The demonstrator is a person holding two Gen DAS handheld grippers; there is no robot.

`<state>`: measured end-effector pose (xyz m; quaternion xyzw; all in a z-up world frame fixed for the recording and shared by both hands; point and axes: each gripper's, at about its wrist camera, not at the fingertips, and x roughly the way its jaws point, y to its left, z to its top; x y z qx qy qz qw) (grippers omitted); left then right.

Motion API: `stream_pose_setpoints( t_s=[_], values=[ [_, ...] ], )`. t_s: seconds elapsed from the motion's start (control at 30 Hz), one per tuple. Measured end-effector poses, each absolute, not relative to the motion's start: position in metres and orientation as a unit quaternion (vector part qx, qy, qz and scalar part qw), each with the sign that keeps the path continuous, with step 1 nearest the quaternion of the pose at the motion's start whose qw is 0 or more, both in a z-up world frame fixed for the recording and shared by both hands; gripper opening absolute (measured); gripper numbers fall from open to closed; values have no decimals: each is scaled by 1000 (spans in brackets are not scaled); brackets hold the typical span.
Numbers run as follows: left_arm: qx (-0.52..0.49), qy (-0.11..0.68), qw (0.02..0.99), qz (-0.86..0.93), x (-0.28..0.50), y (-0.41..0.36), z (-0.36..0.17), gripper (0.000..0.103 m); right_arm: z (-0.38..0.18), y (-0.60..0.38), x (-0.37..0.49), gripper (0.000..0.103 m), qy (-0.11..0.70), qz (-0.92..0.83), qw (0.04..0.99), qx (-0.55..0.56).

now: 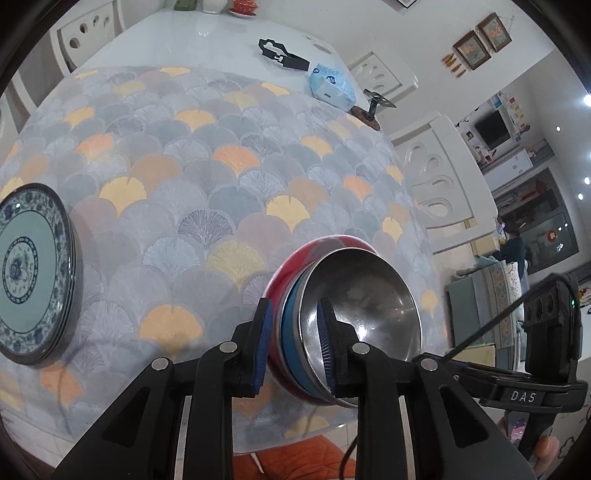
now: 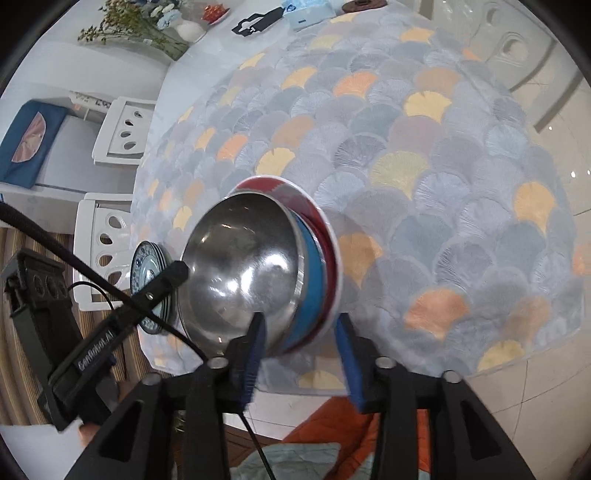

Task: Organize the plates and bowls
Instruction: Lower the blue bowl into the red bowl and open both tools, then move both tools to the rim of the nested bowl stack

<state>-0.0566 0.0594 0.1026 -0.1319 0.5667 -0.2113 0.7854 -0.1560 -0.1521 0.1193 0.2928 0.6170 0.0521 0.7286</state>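
a nested stack of bowls sits near the front edge of the table, on a fan-patterned tablecloth of grey, yellow and orange scallops. the shiny steel bowl lies innermost, a blue bowl shows as a band around it, and a red bowl with a white rim is outermost; all are round with mouths facing up.

the left gripper pinches the stack's rim, one ribbed blue pad outside the red wall and the other inside the steel bowl. the right gripper straddles the opposite rim with its jaws spread; the outer pad stands clear of the red wall.

the left wrist view alone shows clearly a stack of blue-and-white patterned plates with green centres, well apart to the left, lying flat. the right wrist view shows them mostly hidden behind the left gripper, and also a vase of flowers at the far end.
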Motion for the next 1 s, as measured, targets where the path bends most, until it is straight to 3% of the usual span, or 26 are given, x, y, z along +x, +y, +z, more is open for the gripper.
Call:
stream_pose_setpoints(
  t_s=[0.07, 0.43, 0.6, 0.7, 0.8, 0.87, 1.0],
  values=[
    [-133, 570, 782, -215, -58, 59, 100, 22, 119, -155, -163, 51, 613, 49, 734, 289],
    [-123, 578, 777, -215, -71, 60, 94, 22, 115, -146, -173, 51, 597, 51, 743, 300],
    [-45, 533, 824, -185, -86, 50, 120, 25, 147, -144, -182, 51, 545, 33, 790, 279],
    [-29, 512, 838, -186, -91, 48, 136, 32, 178, -135, -188, 52, 503, 30, 828, 244],
    [-19, 483, 860, -163, -97, 52, 156, 33, 202, -123, -194, 66, 476, 17, 857, 199],
    [-17, 459, 875, -151, -101, 58, 170, 38, 212, -116, -198, 68, 464, 0, 870, 164],
    [-24, 431, 889, -149, -105, 66, 188, 61, 223, -105, -199, 68, 464, -11, 876, 132]
  ],
)
